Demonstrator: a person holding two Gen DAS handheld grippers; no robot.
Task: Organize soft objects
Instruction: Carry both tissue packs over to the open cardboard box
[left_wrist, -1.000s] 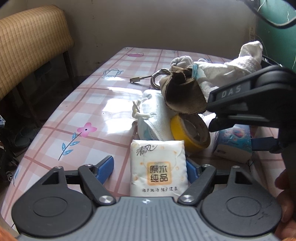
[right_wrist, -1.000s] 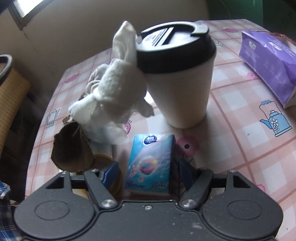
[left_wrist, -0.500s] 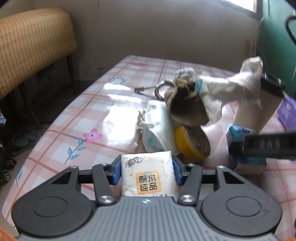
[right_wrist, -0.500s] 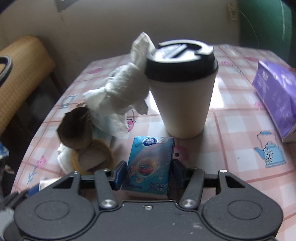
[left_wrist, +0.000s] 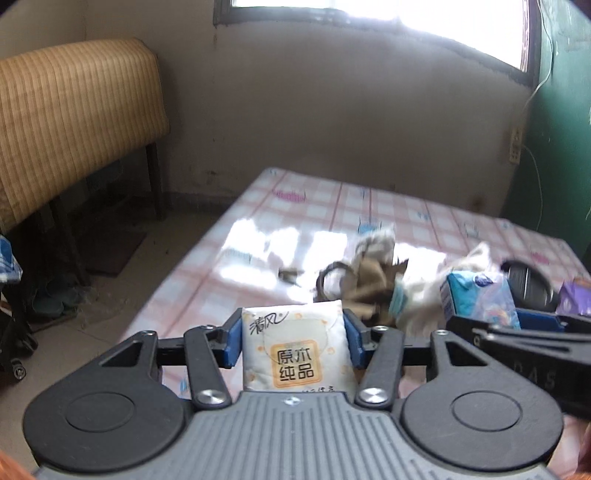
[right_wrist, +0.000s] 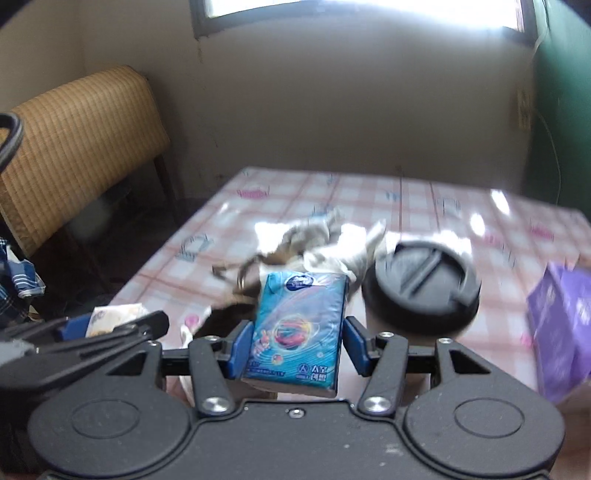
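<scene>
My left gripper (left_wrist: 293, 334) is shut on a white tissue pack (left_wrist: 295, 349) with an orange label and holds it above the near edge of the pink checked table (left_wrist: 306, 206). My right gripper (right_wrist: 299, 345) is shut on a blue tissue pack (right_wrist: 297, 328), also lifted; it shows in the left wrist view (left_wrist: 480, 299) at the right. A heap of soft things lies mid-table: a crumpled white cloth (right_wrist: 343, 251) and a brown rag (left_wrist: 373, 280).
A paper cup with a black lid (right_wrist: 421, 280) stands just beyond my right gripper. A purple tissue box (right_wrist: 561, 325) lies at the right. A key ring (left_wrist: 328, 277) lies by the heap. A wicker chair back (left_wrist: 70, 122) stands to the left of the table.
Both grippers closed on their tissue packs and lifted them off the table, pulling up and back. The cup and heap now sit lower and farther away in both views.
</scene>
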